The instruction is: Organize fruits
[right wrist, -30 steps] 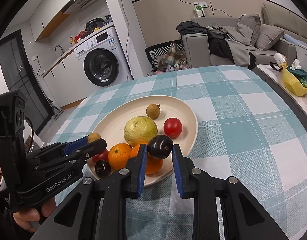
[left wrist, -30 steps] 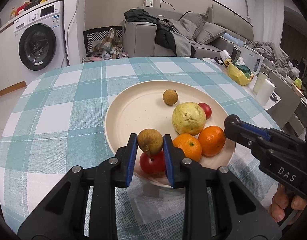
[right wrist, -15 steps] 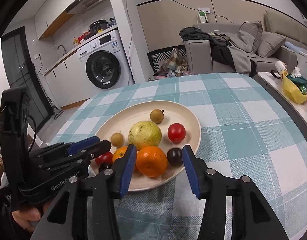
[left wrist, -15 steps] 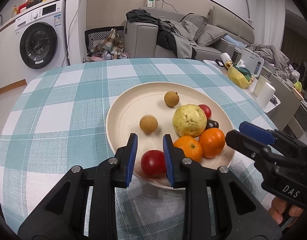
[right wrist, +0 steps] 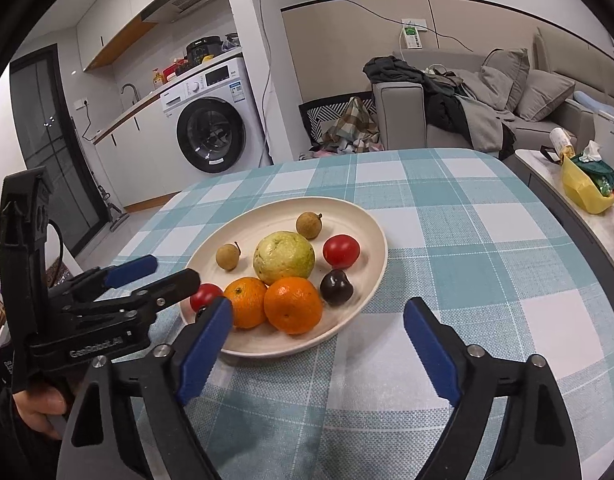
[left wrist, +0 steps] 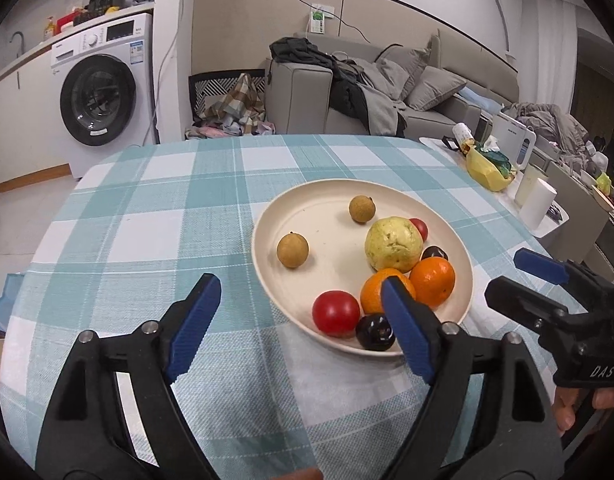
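On the cream plate point(left wrist: 267, 276) nine fruits are now gathered: a pale green guava point(left wrist: 393, 244) right of centre, two oranges point(left wrist: 432, 281) touching it on the near side, two red tomatoes, one at the near rim point(left wrist: 336, 313) and one behind the guava point(right wrist: 341, 251), two dark plums point(left wrist: 374, 332), and two brown longans. The longan on the left of the plate point(left wrist: 292, 250) was clamped in the left gripper point(left wrist: 303, 320) a second ago and has since been released; it lies apart from the other fruit, with the second longan point(left wrist: 362, 209) farther back. The plum beside the right-hand orange point(right wrist: 336, 288) was likewise let go by the right gripper point(right wrist: 317, 330). No fruit is seen on the checked tablecloth point(left wrist: 155, 216) outside the plate, so the gathering is judged to be finished or nearly so, unless grouping by kind is intended. Both grippers have been drawn back to the near edge of the table and are held low, pointing toward the plate, with their blue jaws spread wide and nothing between them; the left one is seen at the left of the right wrist view, gripped by a hand point(right wrist: 39, 404). A washing machine point(left wrist: 103, 100) and a sofa point(left wrist: 427, 92) stand well beyond the table.
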Demonstrator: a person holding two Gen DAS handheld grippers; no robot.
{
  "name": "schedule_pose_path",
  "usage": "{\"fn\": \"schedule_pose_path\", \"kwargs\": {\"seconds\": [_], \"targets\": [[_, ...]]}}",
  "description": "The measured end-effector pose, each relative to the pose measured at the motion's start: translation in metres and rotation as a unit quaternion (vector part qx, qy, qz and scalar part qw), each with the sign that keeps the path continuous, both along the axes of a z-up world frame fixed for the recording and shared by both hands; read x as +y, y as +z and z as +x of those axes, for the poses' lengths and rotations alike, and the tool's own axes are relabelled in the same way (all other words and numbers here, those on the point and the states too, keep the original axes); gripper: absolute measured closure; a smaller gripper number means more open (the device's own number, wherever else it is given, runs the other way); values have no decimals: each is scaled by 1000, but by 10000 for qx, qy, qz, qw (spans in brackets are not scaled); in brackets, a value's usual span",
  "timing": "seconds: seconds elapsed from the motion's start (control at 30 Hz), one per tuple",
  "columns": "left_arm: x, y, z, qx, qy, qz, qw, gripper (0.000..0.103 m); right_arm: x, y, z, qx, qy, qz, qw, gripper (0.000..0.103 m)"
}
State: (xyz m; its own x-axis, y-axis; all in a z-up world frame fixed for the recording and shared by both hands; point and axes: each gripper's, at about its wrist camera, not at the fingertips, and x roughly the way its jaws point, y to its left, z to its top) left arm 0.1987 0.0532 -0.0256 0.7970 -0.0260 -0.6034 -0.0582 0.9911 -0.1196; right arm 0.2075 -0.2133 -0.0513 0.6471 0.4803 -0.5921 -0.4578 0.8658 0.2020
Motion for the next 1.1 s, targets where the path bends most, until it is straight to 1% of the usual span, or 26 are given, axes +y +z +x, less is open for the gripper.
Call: {"fn": "schedule_pose_path", "kwargs": {"seconds": [0.03, 0.07, 0.1, 0.13, 0.2, 0.3, 0.47, 0.7, 1.1], "targets": [[1, 1, -4, 3, 62, 23, 10000, 18, -1, 1, -1, -16, 14, 8, 10000, 6], [3, 2, -8, -9, 144, 44, 9999, 12, -2, 2, -2, -35, 44, 52, 10000, 3], [4, 4, -13, -40, 206, 61, 9998, 4, -3, 3, -3, -47, 64, 90, 9999, 2], [6, 5, -18, -81, 250, 78, 9996, 0, -3, 5, -4, -68, 84, 120, 9999, 0], [8, 10, -28, -210, 314, 102, 9992, 1, -3, 8, -7, -141, 157, 128, 9997, 0], [11, 14, -41, -285, 381, 129, 9988, 1, -1, 12, -11, -244, 279, 132, 9992, 0], [13, 17, -60, -390, 376, 43, 9985, 1, -4, 17, -19, -418, 412, 148, 9982, 0], [10, 20, -75, -579, 458, 51, 9973, 1, -9, 17, -26, -665, 469, 247, 9964, 0], [-15, 22, -80, -765, 252, 459, 9957, 1, -12, 18, -36, -960, 485, 244, 9939, 0]]}}
